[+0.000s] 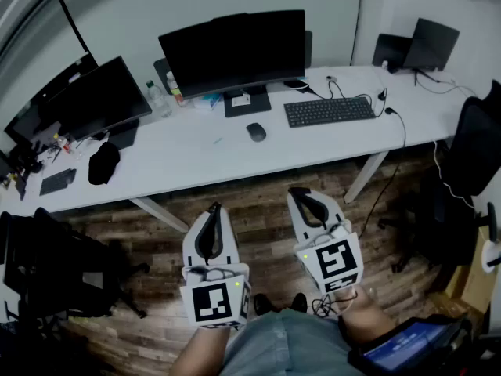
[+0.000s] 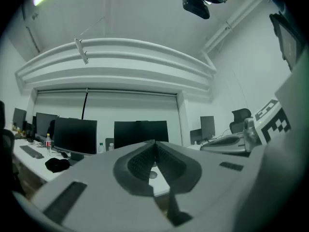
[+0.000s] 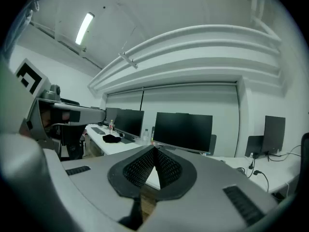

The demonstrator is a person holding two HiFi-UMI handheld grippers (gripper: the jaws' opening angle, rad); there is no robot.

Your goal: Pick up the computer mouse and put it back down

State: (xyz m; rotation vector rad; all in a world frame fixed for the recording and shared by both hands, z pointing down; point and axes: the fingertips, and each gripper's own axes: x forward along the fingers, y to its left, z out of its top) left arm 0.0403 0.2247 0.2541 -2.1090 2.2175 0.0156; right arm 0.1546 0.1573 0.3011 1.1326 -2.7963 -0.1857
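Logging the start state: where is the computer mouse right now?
In the head view the computer mouse lies on the white desk, just in front of the central monitor and left of the black keyboard.

Plain shared office, nothing fancy

Long white desk (image 1: 196, 151) along the wall with a row of black monitors (image 1: 232, 51), a keyboard (image 1: 329, 110), a mouse (image 1: 256, 131) and a water bottle (image 1: 157, 98). Black office chairs (image 1: 473, 143) around it, wood-look floor (image 1: 266, 202), strip light (image 3: 84, 28) overhead.
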